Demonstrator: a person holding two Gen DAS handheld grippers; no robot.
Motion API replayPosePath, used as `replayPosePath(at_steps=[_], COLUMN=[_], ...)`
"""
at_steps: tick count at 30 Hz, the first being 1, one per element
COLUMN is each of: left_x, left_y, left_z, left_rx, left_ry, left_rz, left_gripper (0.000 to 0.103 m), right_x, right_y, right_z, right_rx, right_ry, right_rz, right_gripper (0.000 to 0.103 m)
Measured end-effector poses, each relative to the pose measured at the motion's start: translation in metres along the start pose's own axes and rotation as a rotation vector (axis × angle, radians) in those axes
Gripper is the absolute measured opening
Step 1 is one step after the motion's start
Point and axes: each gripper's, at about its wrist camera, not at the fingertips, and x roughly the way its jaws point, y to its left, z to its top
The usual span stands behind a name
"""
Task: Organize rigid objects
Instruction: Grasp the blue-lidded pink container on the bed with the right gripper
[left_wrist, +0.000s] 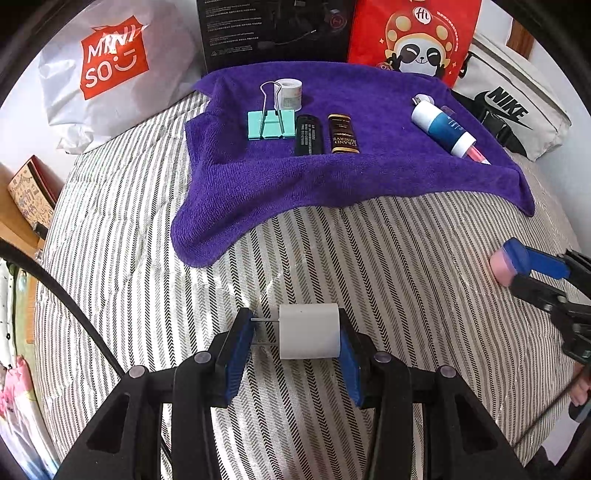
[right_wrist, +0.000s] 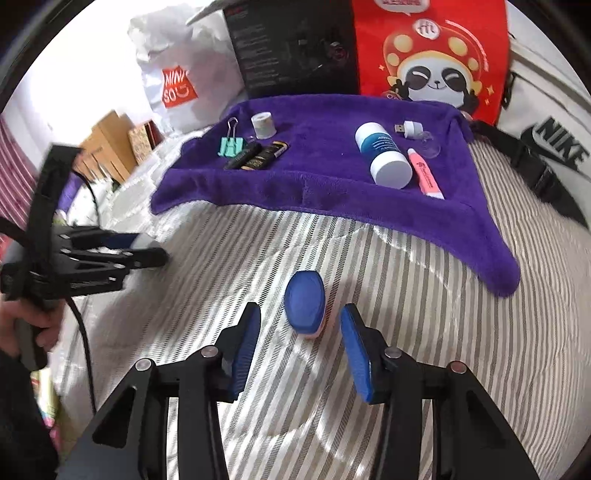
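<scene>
The left gripper (left_wrist: 297, 341) clamps a white charger (left_wrist: 309, 331) above the striped bedspread (left_wrist: 406, 258), short of the purple towel's (left_wrist: 332, 177) near edge. One pad bears on its 2 prongs, so it looks light, stiff and likely to twist. The right gripper (right_wrist: 299, 343) stands open around a blue-capped pink eraser (right_wrist: 306, 308), not pressing it.

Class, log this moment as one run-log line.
left tongs: shut on white charger | right tongs: open around blue-capped item | purple towel: earlier items sorted
</scene>
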Motion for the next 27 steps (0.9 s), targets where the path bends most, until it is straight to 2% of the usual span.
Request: replayPosePath(at_steps=[3,5,9,15,19,27], left_x=[-0.002,-0.003,-0.003,-0.005,-0.006,-0.005], left_y=[0.004,0.003,0.002,0.002,0.002,0.0], left_z=[-0.002,-0.003,-0.003,-0.006,-0.008,-0.006], left_rx=[-0.002,-0.003,-0.002,-0.009,-0.029,-0.026], left_ry=[-0.004,-0.007,-0.012,-0.028,-0.046,-0.026], left_rz=[-0.005,-0.008,-0.01,-0.011,-0.01,-0.005], left_gripper=[0.042,0.042,0.042,0.042,0.042,0.042], right_x=[0.013,0.021,0.021,0.003,0.006,0.009], right_y=[0.004,0.005,0.005,-0.009,-0.019,-0.027], right_z=[0.002,0.002,0.001,-0.002,-0.006,-0.009], right_rx=[-0.041,-0.053,-0.075,-0.045,-0.026,0.007], right_ry=[0.017,0.024,0.016,0.014,0.028,0.022], right_rz=[-0.042,-0.051,-0.075,-0.09,-0.098,-0.055], right_gripper=[0.033,0.02,0.02,0.02,0.02,0.02])
